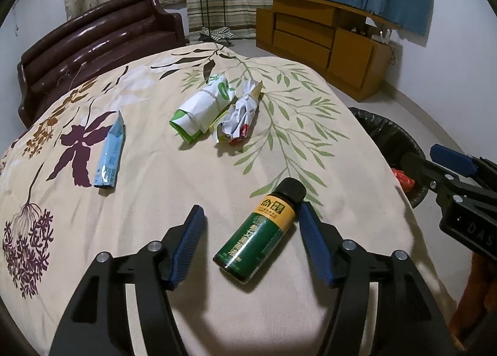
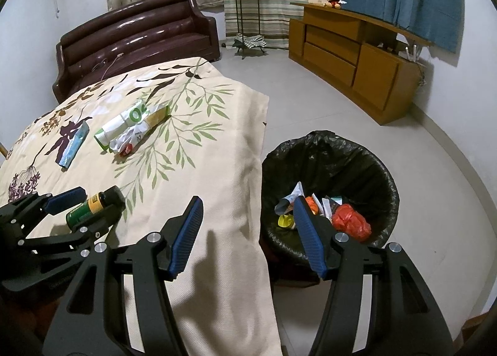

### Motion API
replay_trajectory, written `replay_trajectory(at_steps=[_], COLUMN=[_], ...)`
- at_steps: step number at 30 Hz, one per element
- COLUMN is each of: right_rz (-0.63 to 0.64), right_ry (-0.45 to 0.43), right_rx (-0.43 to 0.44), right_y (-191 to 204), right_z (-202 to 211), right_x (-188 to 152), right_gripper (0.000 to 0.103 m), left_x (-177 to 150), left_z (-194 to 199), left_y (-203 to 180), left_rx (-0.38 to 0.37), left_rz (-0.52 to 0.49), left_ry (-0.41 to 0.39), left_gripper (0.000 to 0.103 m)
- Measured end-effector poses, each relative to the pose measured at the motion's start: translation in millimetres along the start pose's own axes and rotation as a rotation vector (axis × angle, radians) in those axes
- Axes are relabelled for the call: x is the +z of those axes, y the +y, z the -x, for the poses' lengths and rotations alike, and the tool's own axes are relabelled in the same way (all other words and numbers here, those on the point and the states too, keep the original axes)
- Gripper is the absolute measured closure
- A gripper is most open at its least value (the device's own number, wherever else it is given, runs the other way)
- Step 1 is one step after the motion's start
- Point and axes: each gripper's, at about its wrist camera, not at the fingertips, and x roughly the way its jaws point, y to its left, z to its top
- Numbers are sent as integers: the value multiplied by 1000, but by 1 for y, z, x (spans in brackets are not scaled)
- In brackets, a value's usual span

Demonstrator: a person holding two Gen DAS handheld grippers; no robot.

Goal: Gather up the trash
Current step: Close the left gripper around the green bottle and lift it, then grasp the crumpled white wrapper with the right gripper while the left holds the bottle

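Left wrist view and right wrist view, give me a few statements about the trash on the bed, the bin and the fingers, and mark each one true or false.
1. The green bottle with a yellow label and black cap lies on its side between the left gripper's fingers. True.
2. The right gripper holds a paper wrapper. False: nothing is between its fingers.
3. The round bin lined with a black bag is empty. False: it holds scraps, among them a red crumpled bag.
4. The flat light blue packet lies on the cream floral bedcover, apart from the crumpled white and green wrappers. True.
5. The bin stands on the bed. False: it stands on the floor beside the bed.
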Motion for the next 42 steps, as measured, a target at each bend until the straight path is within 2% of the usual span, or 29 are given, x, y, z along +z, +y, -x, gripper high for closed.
replay_trajectory(at_steps=[1, 2, 4, 6, 11, 20, 34, 42], right_rz=[0, -1, 0, 1, 6, 33, 87, 73], right_ry=[0, 1, 0, 0, 0, -9, -5, 36], right_rx=[0, 0, 0, 0, 4, 30, 109, 129], right_y=[0, 0, 1, 0, 1, 21, 85, 112], right_z=[0, 0, 0, 0, -1, -6, -33, -60], right_x=[0, 0, 0, 0, 0, 10, 46, 63], right_gripper=[44, 44, 44, 44, 44, 44, 44, 44], left_x=[0, -1, -1, -1, -2, -3, 0, 1], left_z=[0, 0, 0, 1, 5, 18, 31, 33], left_y=[-1, -2, -4, -4, 5, 32, 96, 128], left_rx=[-2, 3, 7, 8, 1, 32, 107, 132], left_rz=[-7, -16, -34, -33, 12, 98, 200, 249], left_ry=[-3, -9, -18, -24, -37, -69, -107, -113], left_gripper=[52, 57, 73, 78, 78, 78, 78, 78])
